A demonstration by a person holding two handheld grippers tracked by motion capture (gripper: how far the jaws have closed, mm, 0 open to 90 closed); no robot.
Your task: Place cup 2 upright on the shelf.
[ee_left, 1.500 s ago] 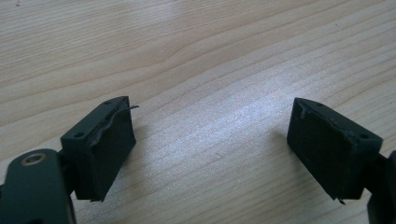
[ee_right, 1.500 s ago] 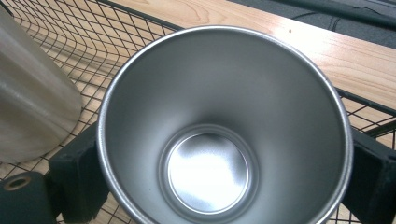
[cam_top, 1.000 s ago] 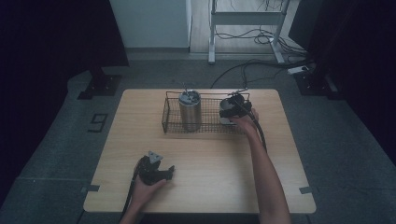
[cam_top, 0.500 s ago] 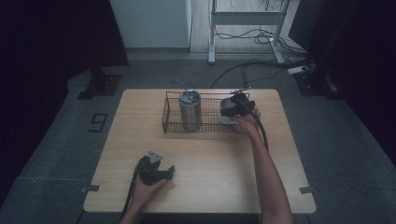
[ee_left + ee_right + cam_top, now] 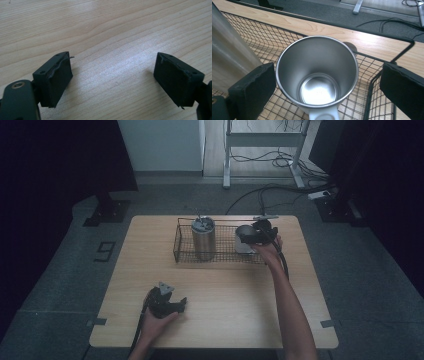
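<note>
Inside wire basket [image 5: 384, 75], steel cup [image 5: 318, 75] upright (mouth up), right gripper [image 5: 324, 85] released.

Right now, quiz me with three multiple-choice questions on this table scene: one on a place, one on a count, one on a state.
1. Where is the wire basket? A: the table's near edge. B: the far half of the table. C: the floor.
2. How many metal vessels stand in it? A: one. B: two. C: four.
3. The mug is: A: empty. B: full of water. C: lying on its side.
Answers: B, it stands toward the table's far edge; B, a lidded flask and the mug; A, its bare bottom shows.
</note>
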